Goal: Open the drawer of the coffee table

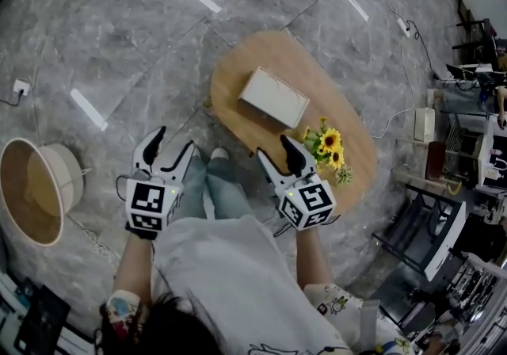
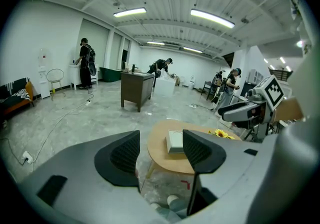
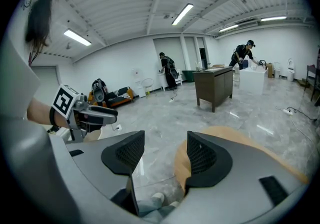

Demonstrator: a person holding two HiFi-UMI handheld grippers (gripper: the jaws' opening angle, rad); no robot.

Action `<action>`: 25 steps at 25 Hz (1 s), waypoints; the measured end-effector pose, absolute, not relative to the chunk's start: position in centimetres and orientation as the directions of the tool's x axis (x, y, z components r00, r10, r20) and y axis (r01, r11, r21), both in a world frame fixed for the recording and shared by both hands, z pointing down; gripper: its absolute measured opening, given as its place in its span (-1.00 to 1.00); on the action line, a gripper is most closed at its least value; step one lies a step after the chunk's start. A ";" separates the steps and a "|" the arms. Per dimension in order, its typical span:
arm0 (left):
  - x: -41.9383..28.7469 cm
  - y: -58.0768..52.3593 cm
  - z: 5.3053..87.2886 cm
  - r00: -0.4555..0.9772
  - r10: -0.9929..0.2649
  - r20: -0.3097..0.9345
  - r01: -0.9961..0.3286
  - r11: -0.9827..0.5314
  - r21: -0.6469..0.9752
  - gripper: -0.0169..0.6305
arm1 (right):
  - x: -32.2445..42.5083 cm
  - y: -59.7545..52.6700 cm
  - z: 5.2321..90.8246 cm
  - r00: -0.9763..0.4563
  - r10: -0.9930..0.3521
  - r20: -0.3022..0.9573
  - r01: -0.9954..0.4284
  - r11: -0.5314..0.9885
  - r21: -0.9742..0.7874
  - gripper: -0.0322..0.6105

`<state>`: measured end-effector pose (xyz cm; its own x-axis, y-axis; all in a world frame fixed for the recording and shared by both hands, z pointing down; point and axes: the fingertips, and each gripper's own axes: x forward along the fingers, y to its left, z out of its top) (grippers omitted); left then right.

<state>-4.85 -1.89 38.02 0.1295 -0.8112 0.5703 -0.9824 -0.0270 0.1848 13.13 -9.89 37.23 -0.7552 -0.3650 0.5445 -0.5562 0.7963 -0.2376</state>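
Jaws of both the left gripper (image 1: 174,140) and the right gripper (image 1: 274,147) stand apart, released, holding and touching nothing. The oval bench (image 1: 238,76) lies just ahead, its near edge by the right gripper. Open floor (image 1: 119,44) spreads to its left. A box (image 1: 273,97) and sunflowers (image 1: 329,142) rest on top. The drawer cannot be made out in any view.

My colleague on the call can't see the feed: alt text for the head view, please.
Seen from above, a person faces an oval wooden coffee table, holding the left gripper and right gripper open and empty near its edge. On the table lie a white box and some sunflowers; no drawer shows.
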 end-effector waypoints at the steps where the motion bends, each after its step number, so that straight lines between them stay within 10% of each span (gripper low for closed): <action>1: -4.8 -2.0 38.4 0.135 -0.808 0.574 -0.982 -0.032 0.187 -0.19 | 12.9 -9.8 37.6 -0.756 -0.356 0.549 -0.551 0.799 -0.242 -0.18; 25: -4.4 -4.8 60.5 0.358 -0.677 0.643 -0.932 -0.212 0.295 -0.19 | 8.5 -10.3 52.5 -0.732 -0.236 0.639 -0.526 0.792 -0.310 -0.18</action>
